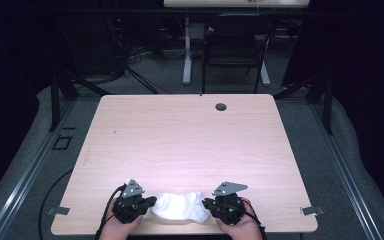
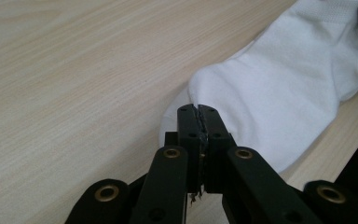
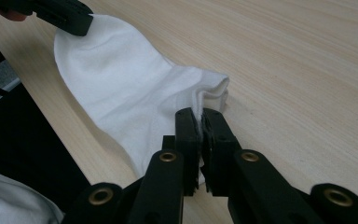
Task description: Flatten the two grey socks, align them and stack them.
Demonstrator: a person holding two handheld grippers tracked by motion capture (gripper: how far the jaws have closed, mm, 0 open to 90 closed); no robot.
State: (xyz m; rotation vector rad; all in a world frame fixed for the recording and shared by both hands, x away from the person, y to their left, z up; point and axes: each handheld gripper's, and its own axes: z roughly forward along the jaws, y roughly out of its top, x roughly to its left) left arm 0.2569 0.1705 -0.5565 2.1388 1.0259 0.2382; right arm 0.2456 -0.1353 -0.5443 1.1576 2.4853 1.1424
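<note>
A white sock (image 1: 181, 206) lies flat near the front edge of the wooden table (image 1: 185, 135), stretched between both grippers. My left gripper (image 1: 151, 202) is shut on the sock's left end; in the left gripper view its jaws (image 2: 198, 108) pinch the toe of the sock (image 2: 279, 93). My right gripper (image 1: 206, 203) is shut on the right end, where its jaws (image 3: 199, 112) clamp the folded cuff of the sock (image 3: 130, 93). The left gripper (image 3: 60, 14) also shows at the top left of the right gripper view.
A dark round grommet (image 1: 221, 107) sits in the tabletop near the far edge. Beyond the table stand a black chair (image 1: 232, 47) and a white table leg (image 1: 187, 50). The table's front edge (image 1: 180, 232) lies just below the sock.
</note>
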